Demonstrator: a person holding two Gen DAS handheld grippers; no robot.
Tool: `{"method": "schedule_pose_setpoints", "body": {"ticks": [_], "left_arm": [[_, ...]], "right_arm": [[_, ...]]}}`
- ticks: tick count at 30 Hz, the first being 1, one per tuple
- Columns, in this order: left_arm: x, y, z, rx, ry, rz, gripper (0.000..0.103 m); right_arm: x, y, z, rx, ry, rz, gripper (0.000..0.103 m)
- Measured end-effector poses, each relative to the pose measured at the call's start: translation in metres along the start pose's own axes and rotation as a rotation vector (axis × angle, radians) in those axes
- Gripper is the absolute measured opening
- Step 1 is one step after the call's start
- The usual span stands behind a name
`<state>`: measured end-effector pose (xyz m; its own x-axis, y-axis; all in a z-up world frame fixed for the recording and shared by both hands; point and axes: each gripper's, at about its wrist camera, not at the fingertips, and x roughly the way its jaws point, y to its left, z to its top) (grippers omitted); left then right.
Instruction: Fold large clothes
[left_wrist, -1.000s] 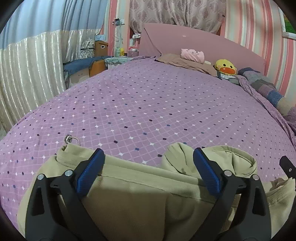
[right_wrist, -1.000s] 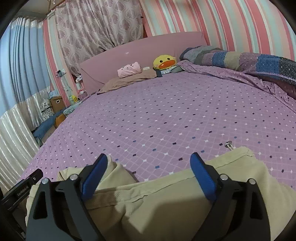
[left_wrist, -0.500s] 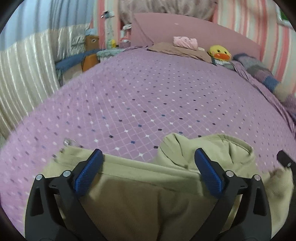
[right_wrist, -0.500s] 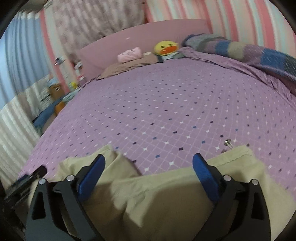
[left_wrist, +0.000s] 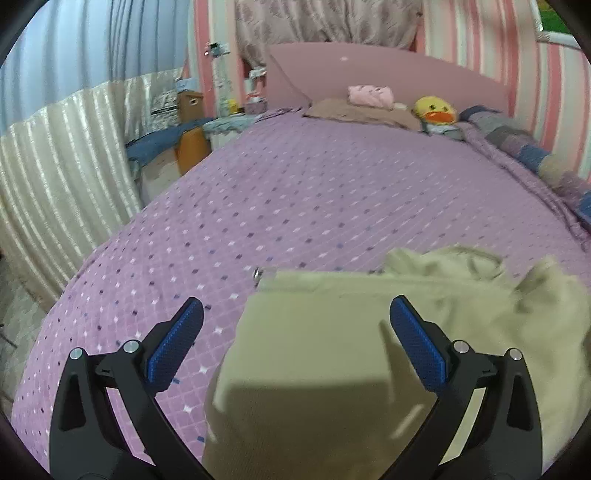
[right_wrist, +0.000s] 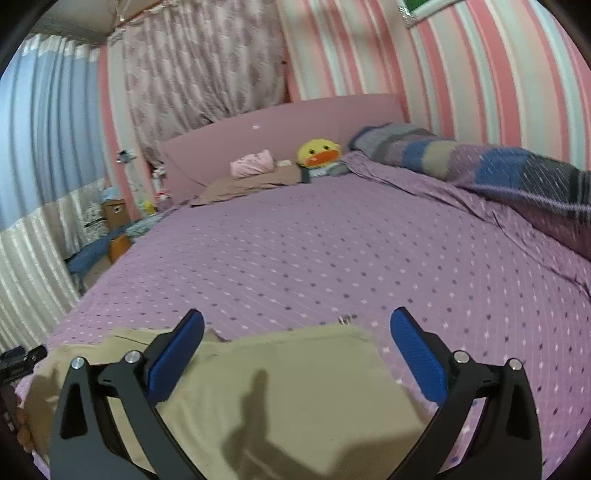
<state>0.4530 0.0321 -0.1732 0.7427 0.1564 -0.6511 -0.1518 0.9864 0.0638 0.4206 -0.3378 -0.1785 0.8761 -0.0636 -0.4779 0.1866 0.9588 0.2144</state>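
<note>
Both tongs gaping, gripping nothing: left gripper (left_wrist: 295, 332) and right gripper (right_wrist: 297, 339), jaws just widening, hovering over beige garment (left_wrist: 332, 369). Next regrasp: taking folded edges evenly, avoiding bunching on bedspread (left_wrist: 295, 206).

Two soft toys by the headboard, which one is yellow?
The duck plush, yellow with an orange bill, nearer the striped wall; the other toy on the brown pillow is pink.

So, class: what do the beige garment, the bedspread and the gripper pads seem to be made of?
Garment: soft matte woven cloth, probably cotton; it creases and bunches.
Bedspread: thin printed fabric with a slight sheen, lying smooth.
Pads: blue ridged rubber or plastic, judging by the fine ribbing.
</note>
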Motion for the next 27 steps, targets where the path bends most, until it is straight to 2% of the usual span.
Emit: {"method": "schedule_pose_setpoints", "body": {"ticks": [3,7,14,17,22,25,27], "left_arm": [[0.016,-0.006,-0.013,0.039,-0.009,0.068,0.1],[0.027,0.001,-0.023,0.026,-0.026,0.059,0.1],[0.041,0.005,-0.033,-0.026,-0.066,0.016,0.1],[0.053,0.006,-0.034,-0.054,-0.046,-0.012,0.1],[0.054,-0.002,-0.028,-0.015,-0.004,0.015,0.1],[0.038,-0.002,-0.017,0.019,0.027,0.034,0.1],[0.016,0.004,-0.008,0.025,0.017,0.035,0.1]], "right_arm": [[0.014,0.003,-0.013,-0.056,0.008,-0.078,0.101],[0.028,-0.008,-0.028,-0.048,0.005,-0.143,0.101],[0.042,-0.02,-0.045,0.005,-0.003,-0.119,0.101],[0.051,-0.023,-0.047,0.02,0.017,-0.104,0.101],[0.055,-0.022,-0.043,0.011,0.065,-0.106,0.101],[0.041,-0.02,-0.027,-0.018,0.115,-0.08,0.101],[0.013,-0.016,-0.013,-0.055,0.09,-0.066,0.101]]}}
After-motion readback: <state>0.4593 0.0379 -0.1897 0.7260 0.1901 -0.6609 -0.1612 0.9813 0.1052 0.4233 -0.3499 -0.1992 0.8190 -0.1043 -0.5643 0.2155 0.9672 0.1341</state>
